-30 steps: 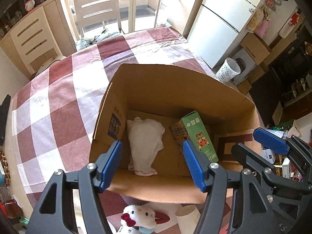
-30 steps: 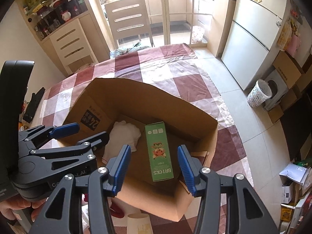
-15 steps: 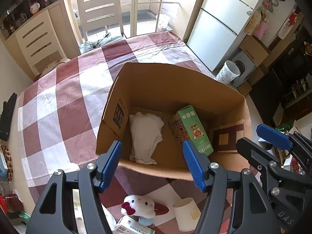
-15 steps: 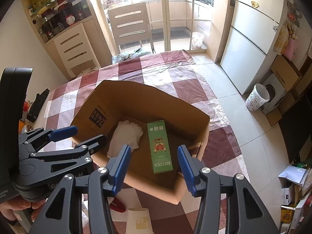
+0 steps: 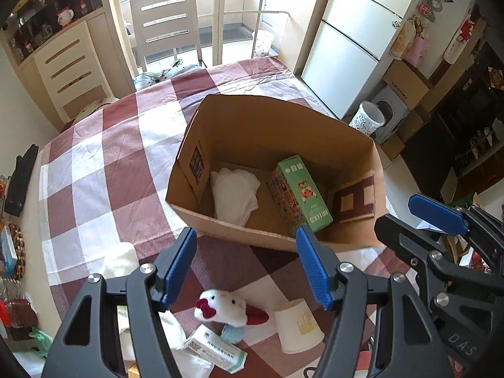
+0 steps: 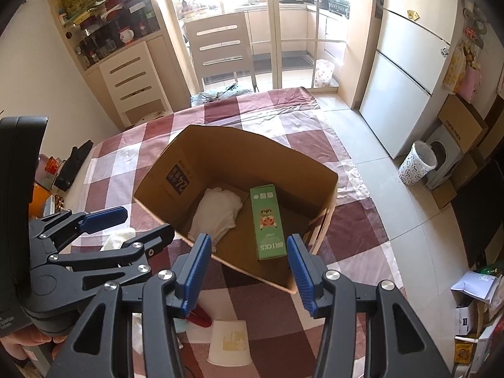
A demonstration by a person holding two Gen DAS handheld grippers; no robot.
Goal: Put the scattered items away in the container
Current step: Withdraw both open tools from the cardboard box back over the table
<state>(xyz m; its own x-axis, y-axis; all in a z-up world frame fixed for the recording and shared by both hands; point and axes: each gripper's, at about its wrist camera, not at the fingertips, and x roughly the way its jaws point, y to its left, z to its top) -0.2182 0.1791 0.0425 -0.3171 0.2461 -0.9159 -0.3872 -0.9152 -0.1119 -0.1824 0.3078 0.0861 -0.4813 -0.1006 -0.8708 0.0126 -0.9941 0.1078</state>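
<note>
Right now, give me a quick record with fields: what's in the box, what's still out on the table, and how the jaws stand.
container: cardboard box, open top, on checked tablecloth
inside box: white cloth; green bricks box
outside, near side: plush toy, paper cup on its side, medicine box, white cloth on table
left gripper: jaws apart, nothing between
right gripper: jaws apart, nothing between

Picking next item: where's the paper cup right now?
The paper cup lies on its side on the checked tablecloth, in front of the cardboard box on its near side, just right of the white plush toy in the left wrist view.
</note>
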